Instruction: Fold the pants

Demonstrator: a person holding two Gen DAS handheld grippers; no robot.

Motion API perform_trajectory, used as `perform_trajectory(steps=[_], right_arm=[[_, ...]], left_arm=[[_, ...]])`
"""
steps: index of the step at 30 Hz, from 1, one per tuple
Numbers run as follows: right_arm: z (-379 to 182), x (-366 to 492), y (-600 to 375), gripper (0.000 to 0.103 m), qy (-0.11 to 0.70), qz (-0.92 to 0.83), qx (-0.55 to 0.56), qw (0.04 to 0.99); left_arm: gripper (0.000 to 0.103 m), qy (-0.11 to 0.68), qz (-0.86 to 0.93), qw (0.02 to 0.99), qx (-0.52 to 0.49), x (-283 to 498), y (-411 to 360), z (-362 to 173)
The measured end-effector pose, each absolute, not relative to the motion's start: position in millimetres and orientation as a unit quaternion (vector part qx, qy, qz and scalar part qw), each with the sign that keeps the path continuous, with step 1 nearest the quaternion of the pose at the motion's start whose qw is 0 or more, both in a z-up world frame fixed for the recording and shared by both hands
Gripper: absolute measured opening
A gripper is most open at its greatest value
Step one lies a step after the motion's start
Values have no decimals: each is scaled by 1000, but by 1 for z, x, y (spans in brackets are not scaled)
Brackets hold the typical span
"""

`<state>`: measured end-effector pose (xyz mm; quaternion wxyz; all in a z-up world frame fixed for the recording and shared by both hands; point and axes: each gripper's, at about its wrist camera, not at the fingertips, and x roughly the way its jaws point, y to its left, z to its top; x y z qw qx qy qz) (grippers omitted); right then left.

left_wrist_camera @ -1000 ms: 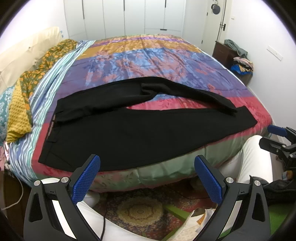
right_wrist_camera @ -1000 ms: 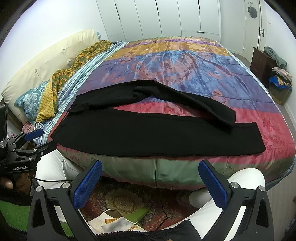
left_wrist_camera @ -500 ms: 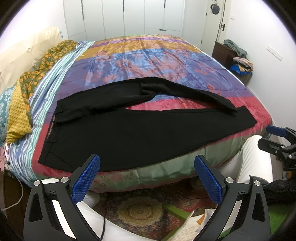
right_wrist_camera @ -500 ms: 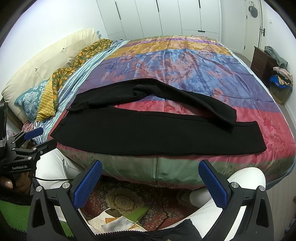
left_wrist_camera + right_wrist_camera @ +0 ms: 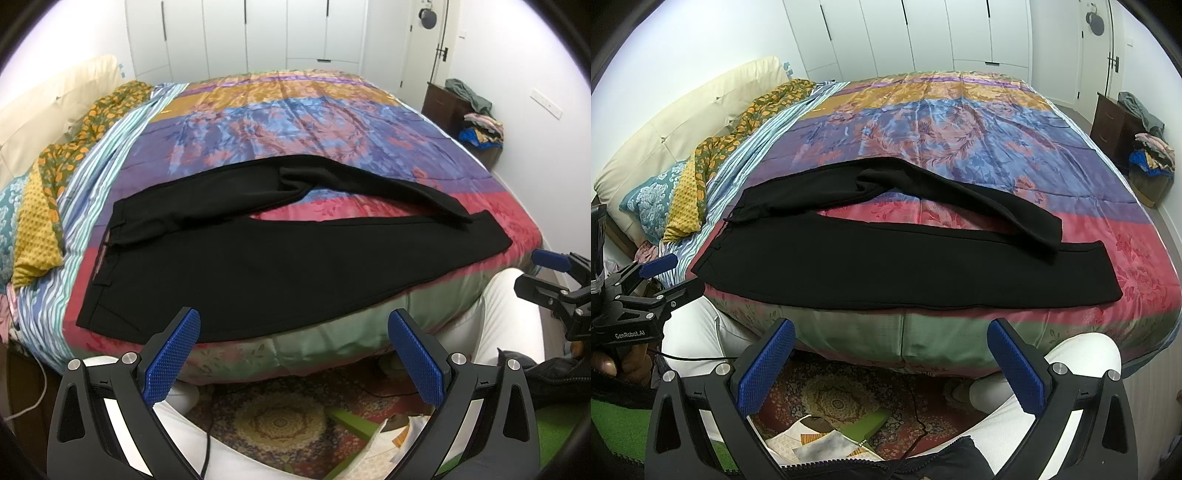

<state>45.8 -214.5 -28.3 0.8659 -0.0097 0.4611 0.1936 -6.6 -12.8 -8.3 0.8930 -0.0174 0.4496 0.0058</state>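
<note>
Black pants (image 5: pixel 280 258) lie spread across the near part of the bed, waistband at the left, legs running right. The near leg lies flat along the bed's front edge; the far leg bows away and its hem overlaps the near leg at the right (image 5: pixel 1038 236). My left gripper (image 5: pixel 295 354) is open and empty, held off the bed's front edge below the near leg. My right gripper (image 5: pixel 892 363) is open and empty, also off the front edge. Each gripper shows in the other's view: the right one (image 5: pixel 554 280), the left one (image 5: pixel 653 280).
The bed has a multicoloured quilt (image 5: pixel 314 122). Pillows and a yellow patterned cloth (image 5: pixel 40 218) lie at the left. A dark dresser with piled clothes (image 5: pixel 465 110) stands at the right wall. My white-trousered knees (image 5: pixel 1063 369) and a patterned rug (image 5: pixel 280 424) are below the grippers.
</note>
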Motion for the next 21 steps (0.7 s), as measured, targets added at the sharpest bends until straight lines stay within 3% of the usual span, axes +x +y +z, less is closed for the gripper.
perform_trajectory(steps=[21], right_arm=[[-25,41,-214,103,451,204,-9,869]], left_arm=[[102,449,3,894,-12,-7,-20,-4]])
